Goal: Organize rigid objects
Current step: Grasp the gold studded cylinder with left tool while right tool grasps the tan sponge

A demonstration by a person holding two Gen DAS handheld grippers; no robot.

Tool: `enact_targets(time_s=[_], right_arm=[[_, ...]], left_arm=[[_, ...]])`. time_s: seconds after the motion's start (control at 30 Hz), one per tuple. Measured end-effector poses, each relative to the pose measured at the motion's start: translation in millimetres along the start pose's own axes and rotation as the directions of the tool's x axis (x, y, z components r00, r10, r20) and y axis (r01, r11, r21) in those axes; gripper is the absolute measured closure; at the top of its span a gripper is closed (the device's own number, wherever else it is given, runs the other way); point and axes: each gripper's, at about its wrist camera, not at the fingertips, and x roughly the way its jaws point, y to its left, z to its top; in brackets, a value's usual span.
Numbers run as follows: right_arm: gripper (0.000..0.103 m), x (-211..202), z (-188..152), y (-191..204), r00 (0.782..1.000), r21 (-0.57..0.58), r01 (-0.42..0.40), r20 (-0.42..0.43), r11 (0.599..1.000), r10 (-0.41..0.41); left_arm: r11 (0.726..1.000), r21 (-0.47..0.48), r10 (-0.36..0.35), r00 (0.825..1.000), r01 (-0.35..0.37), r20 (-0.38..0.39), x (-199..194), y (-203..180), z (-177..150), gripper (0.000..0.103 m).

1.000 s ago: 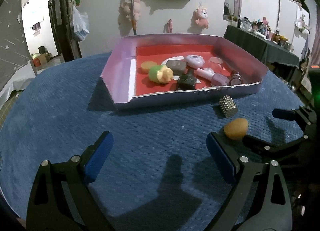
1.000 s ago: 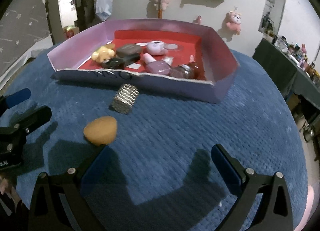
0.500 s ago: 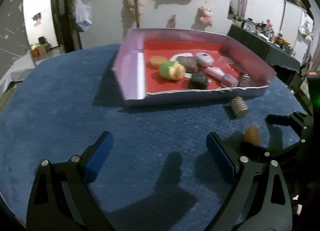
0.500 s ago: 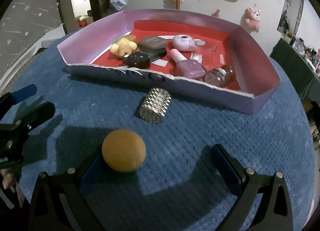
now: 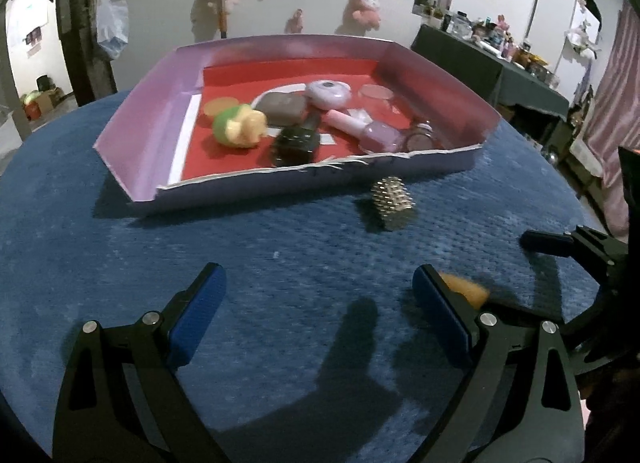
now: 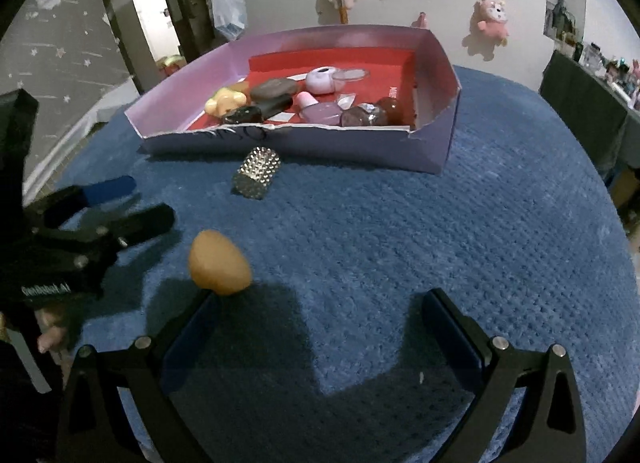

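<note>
Two things, egg (image 6: 220, 263) and roller (image 6: 258, 178), still sit outside the box (image 6: 348, 151); egg has rolled beside my wide-open, empty right claw (image 6: 316, 327).

Right gripper (image 6: 320, 327) low over the blue textured cloth (image 6: 440, 231), jaws spread wide, nothing between them. Orange egg-shaped object (image 6: 220, 263) sits on the cloth just beyond the left fingertip, outside the gap. Studded silver cylinder (image 6: 257, 173) lies on its side farther ahead, just in front of the tray's near wall. Purple-walled tray (image 6: 320, 143) with red floor holds pink nail polish bottle (image 6: 318, 109), yellow toy (image 6: 224, 101), dark compact (image 6: 274, 89), other small items. Left gripper (image 6: 116, 203) at the frame's left edge, fingers apart, empty.
</note>
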Motion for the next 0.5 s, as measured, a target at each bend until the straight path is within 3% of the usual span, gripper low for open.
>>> enact_targets(time_s=[0.17,0.5], right_arm=[[0.0,-0.1,-2.8,1.8,1.0,-0.033,-0.006,0.006,0.999,0.006],[0.0,-4.4,-2.9,-2.7,0.998,0.02,-0.054,0.043,0.998,0.053]], left_arm=[[1.0,0.015,0.007,1.0,-0.007,-0.004,-1.5,-4.2,-2.0,0.008],[0.998,0.027,0.049,0.999,-0.049,0.013,-4.9,7.2,0.9,0.008]])
